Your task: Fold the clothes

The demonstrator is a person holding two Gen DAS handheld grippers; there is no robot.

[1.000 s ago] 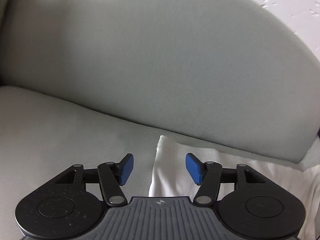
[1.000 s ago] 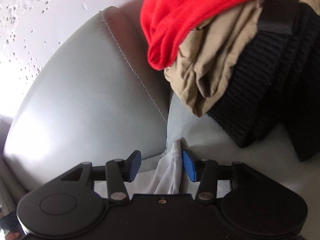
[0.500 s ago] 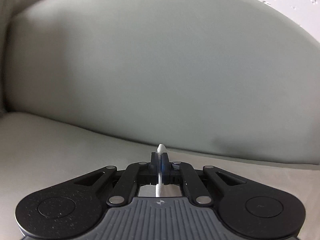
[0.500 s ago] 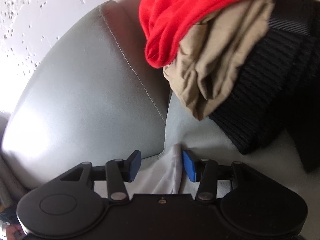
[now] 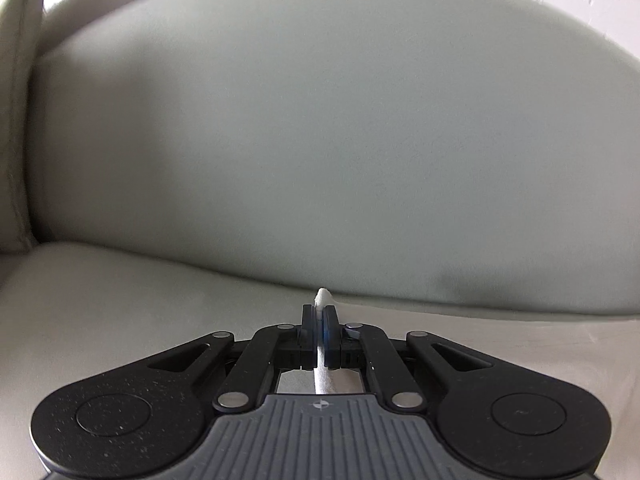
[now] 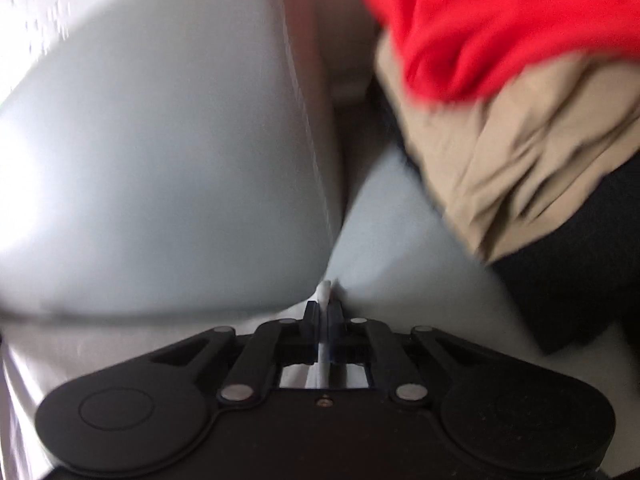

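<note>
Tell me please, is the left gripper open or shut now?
Shut. The left gripper has its blue pads pressed together on a thin edge of the white cloth, which sticks out above the fingertips.

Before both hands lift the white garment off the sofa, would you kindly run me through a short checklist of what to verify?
1. Left tongs shut on the white garment: ok, a tuft of cloth pokes out past the pads.
2. Right tongs shut on the same garment: ok, cloth pinched between the pads, though the view is blurred.
3. How much cloth each grip holds: cannot tell.
4. Pile of red, tan and black clothes clear of the right tongs: ok, apart to the right.
5. Garment free of the sofa backrest crease: cannot tell.
</note>
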